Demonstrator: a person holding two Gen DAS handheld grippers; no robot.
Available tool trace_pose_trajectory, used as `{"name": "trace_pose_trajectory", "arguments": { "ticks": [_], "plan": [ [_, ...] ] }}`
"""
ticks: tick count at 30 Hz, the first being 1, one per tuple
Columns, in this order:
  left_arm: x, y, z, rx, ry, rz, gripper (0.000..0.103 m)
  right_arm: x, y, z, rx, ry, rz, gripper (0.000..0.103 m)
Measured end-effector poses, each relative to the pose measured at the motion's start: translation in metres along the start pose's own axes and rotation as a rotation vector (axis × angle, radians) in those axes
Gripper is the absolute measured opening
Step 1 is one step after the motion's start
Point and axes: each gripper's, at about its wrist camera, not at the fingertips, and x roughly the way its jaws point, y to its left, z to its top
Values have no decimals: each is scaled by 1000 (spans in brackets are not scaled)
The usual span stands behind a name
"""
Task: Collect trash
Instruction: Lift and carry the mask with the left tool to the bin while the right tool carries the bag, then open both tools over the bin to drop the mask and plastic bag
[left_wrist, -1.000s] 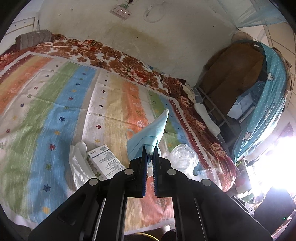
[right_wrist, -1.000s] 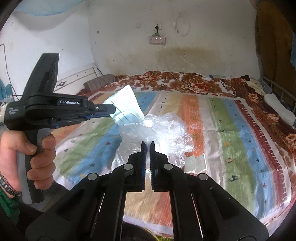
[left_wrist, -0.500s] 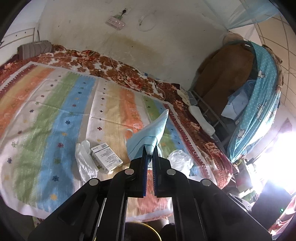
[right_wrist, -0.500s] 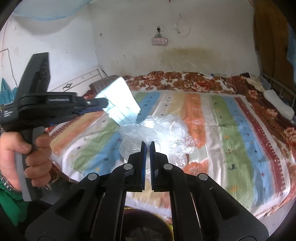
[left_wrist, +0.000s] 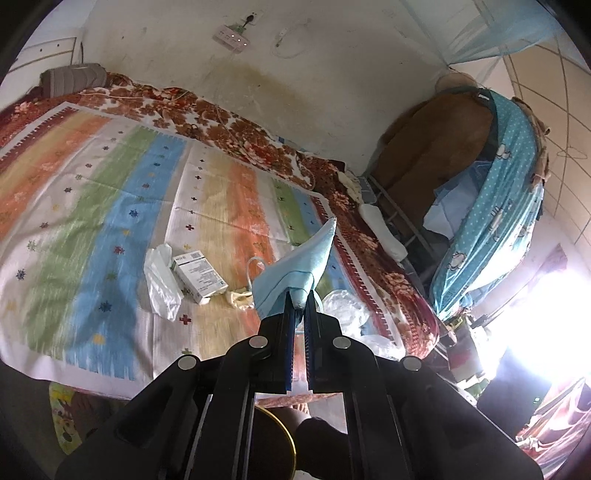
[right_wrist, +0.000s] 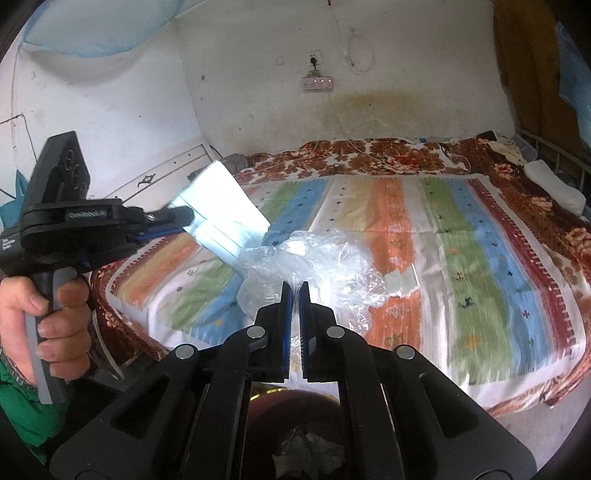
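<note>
My left gripper (left_wrist: 300, 295) is shut on a light blue face mask (left_wrist: 299, 258), held in the air above the near edge of the striped bedspread (left_wrist: 110, 206). The same mask (right_wrist: 221, 214) shows in the right wrist view, sticking out of the left gripper (right_wrist: 186, 218) in a person's hand (right_wrist: 48, 317). My right gripper (right_wrist: 294, 288) is shut on a crumpled clear plastic bag (right_wrist: 317, 258). Below both grippers sits a dark round bin (right_wrist: 295, 424) with a gold rim (left_wrist: 291, 439); some crumpled trash (right_wrist: 306, 458) lies inside. A white plastic bag (left_wrist: 160, 277) and a small white carton (left_wrist: 199, 271) lie on the bed.
A wall with a power strip (right_wrist: 317, 84) backs the bed. At the right stand a metal bed end (left_wrist: 399, 218), a brown hanging cloth (left_wrist: 436, 155) and a blue dotted cloth (left_wrist: 506, 192). A white flat scrap (right_wrist: 400, 282) lies on the bedspread.
Both grippers have pulled back from the bed and risen a little, carrying the mask and the clear bag. The bed looks smaller and the bin has come into view beneath them.
</note>
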Motion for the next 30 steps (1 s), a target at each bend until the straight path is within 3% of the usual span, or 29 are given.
{"name": "trace_pose_trajectory", "arguments": {
  "ticks": [13, 23, 30],
  "plan": [
    [0, -3, -53, 75, 108, 52, 4, -7, -5, -33, 58, 101, 9, 3],
    [3, 15, -86, -16, 203, 96, 4, -3, 12, -64, 38, 172, 16, 3],
    [13, 18, -108, -24, 284, 143, 4, 9, 11, -87, 86, 267, 23, 3]
  ]
}}
